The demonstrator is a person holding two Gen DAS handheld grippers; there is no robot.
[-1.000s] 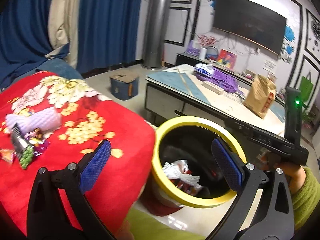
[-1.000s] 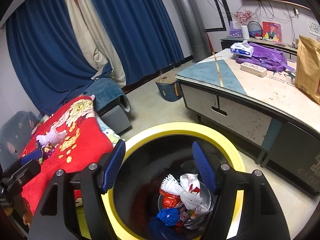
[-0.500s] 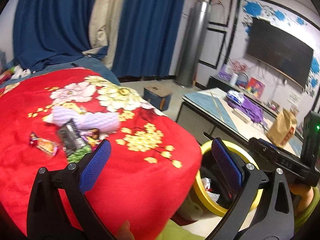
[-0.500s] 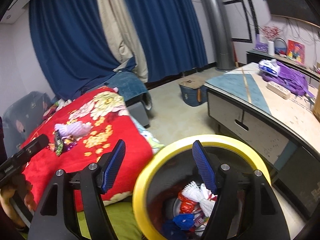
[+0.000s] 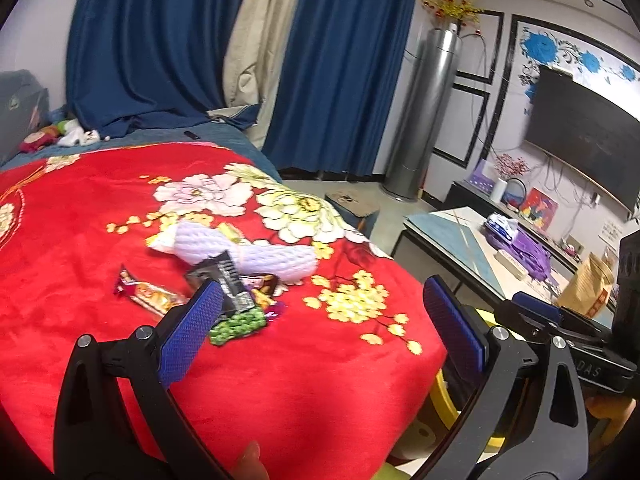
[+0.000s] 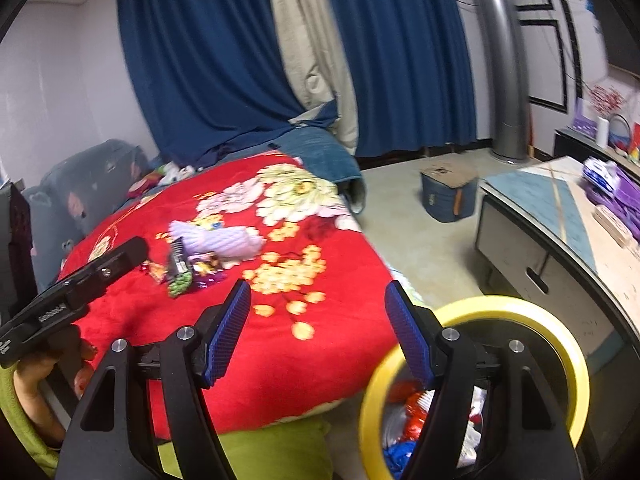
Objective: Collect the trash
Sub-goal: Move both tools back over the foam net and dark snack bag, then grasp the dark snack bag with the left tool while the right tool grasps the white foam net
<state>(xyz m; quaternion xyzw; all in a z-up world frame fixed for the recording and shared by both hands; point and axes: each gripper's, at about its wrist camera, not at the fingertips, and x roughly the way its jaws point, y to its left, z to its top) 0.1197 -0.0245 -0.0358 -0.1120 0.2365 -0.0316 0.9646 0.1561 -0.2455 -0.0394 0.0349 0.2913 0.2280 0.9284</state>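
Moved since a second ago: you swung both grippers away from the yellow-rimmed bin (image 6: 476, 364) toward the bed; the bin, then centred in both views, slid to 4 o'clock in the right wrist view and to a sliver at 4 o'clock in the left.

Left gripper (image 5: 320, 320): jaws released, nothing between them, held over the red floral blanket (image 5: 100, 240).

Right gripper (image 6: 318, 330): jaws released and empty, blanket edge behind them, bin rim just right of the right-hand pad.

Trash still on the blanket, clustered at about 10 o'clock from the left jaws:
- lilac foam sleeve (image 5: 248, 250), lying flat, farthest back.
- black wrapper (image 5: 224, 276), overlapping the sleeve's near edge.
- orange snack wrapper (image 5: 150, 294), at 9 o'clock from the black one.
- green pea packet (image 5: 238, 326), nearest you, just behind the left pad.
- small dark and purple wrappers (image 5: 266, 292), between the packet and the sleeve; details blurred.

Bin contents: red, white and blue scraps (image 6: 404, 416), partly hidden by the right jaw.

Surroundings: blue curtains (image 5: 160, 40) at 12 o'clock; low desk (image 6: 552, 216) at 3 o'clock carrying a purple bag (image 5: 528, 248) and a brown paper bag (image 5: 588, 286); your hand in a green sleeve (image 6: 28, 392) at 8 o'clock of the right view.
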